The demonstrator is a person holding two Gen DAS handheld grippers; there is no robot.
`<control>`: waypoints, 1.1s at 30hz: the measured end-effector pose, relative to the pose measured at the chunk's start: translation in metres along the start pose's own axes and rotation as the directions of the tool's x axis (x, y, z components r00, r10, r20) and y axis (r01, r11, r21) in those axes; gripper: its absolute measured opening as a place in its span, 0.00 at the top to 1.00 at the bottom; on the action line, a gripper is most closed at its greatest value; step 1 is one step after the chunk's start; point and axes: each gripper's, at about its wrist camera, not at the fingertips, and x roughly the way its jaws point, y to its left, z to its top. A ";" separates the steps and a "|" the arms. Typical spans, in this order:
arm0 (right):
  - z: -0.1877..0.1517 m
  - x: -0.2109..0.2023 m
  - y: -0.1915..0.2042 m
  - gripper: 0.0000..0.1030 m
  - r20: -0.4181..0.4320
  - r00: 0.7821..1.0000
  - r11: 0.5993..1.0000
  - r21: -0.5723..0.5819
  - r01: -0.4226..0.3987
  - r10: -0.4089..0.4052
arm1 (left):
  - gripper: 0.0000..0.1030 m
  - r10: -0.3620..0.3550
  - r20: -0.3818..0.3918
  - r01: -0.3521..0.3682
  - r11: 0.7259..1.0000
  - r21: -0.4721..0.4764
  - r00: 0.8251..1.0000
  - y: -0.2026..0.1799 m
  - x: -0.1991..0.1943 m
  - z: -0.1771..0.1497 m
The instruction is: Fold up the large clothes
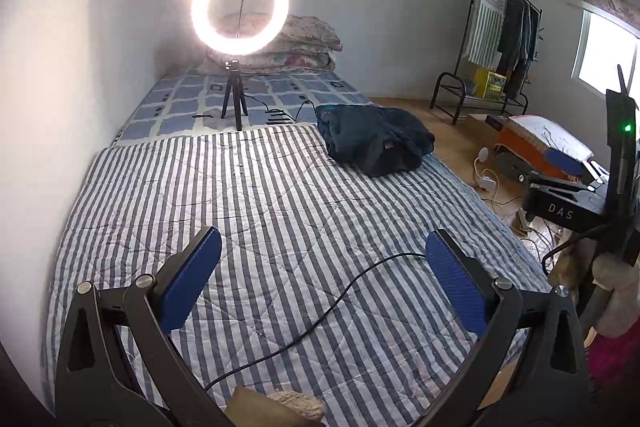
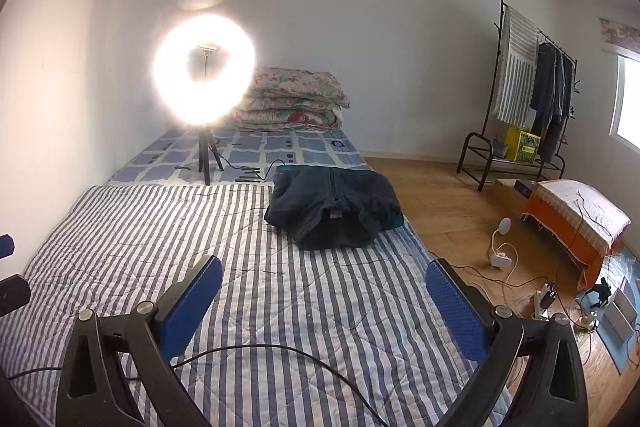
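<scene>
The dark fleece jacket [image 2: 334, 213] lies bunched near the right edge of the bed [image 2: 120, 227], on the striped quilt [image 1: 280, 211], well ahead of me. It looks soft, thick and floppy, fairly light; I judge the collar or hem edges the best hold. Both my left gripper [image 1: 323, 281] and right gripper [image 2: 324, 307] have jaws spread wide, holding and touching nothing.

Dark teal garment [image 2: 334, 205], blue-white striped quilt [image 2: 280, 287]
</scene>
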 end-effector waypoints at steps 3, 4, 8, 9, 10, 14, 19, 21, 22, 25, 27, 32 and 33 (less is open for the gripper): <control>0.000 0.001 0.000 0.00 0.004 1.000 1.000 -0.006 0.002 -0.002 | 0.00 0.000 -0.003 0.000 1.000 0.014 1.000 -0.003 0.001 -0.002; 0.000 0.001 -0.001 0.00 0.004 1.000 1.000 -0.006 0.002 -0.002 | 0.00 0.001 -0.004 -0.001 1.000 0.018 1.000 -0.003 0.001 -0.002; 0.000 0.001 0.001 0.00 0.003 1.000 1.000 -0.011 0.000 0.000 | 0.00 0.004 -0.001 -0.004 1.000 0.028 1.000 -0.006 0.001 -0.003; 0.000 0.001 0.001 0.00 0.003 1.000 1.000 -0.012 0.000 0.001 | 0.00 0.004 0.000 -0.004 1.000 0.030 1.000 -0.007 0.001 -0.004; -0.001 0.001 0.001 0.00 0.002 1.000 1.000 -0.014 -0.001 0.001 | 0.00 0.005 0.000 -0.005 0.999 0.032 1.000 -0.007 0.001 -0.004; -0.002 -0.001 0.000 0.00 0.000 1.000 1.000 -0.012 0.000 0.000 | 0.00 0.008 0.001 -0.008 1.000 0.028 1.000 -0.007 0.001 -0.005; -0.002 0.000 -0.001 0.00 0.000 1.000 1.000 -0.011 -0.001 0.001 | 0.00 0.006 0.002 -0.006 0.999 0.031 1.000 -0.007 0.001 -0.005; -0.002 0.000 -0.001 0.00 -0.001 1.000 1.000 -0.013 -0.001 0.001 | 0.00 0.009 0.005 -0.009 0.999 0.036 1.000 -0.006 0.000 -0.005; -0.003 0.000 -0.001 0.00 -0.001 1.000 1.000 -0.014 -0.001 0.001 | 0.00 0.010 0.007 -0.010 0.999 0.037 1.000 -0.006 0.000 -0.006; -0.003 -0.001 0.000 0.00 0.000 1.000 1.000 -0.016 0.000 0.000 | 0.00 0.008 0.005 -0.008 0.999 0.040 1.000 -0.006 0.001 -0.006; -0.003 -0.001 0.001 0.00 -0.001 1.000 1.000 -0.015 0.001 -0.001 | 0.00 0.007 0.004 -0.007 0.999 0.040 1.000 -0.006 0.000 -0.005; -0.003 -0.001 0.001 0.00 -0.001 1.000 1.000 -0.014 -0.004 0.004 | 0.00 0.008 0.005 -0.008 0.999 0.041 1.000 -0.006 0.000 -0.006; -0.003 -0.001 0.001 0.00 -0.002 1.000 1.000 -0.014 -0.004 0.004 | 0.00 0.007 0.005 -0.008 0.999 0.041 1.000 -0.006 0.000 -0.006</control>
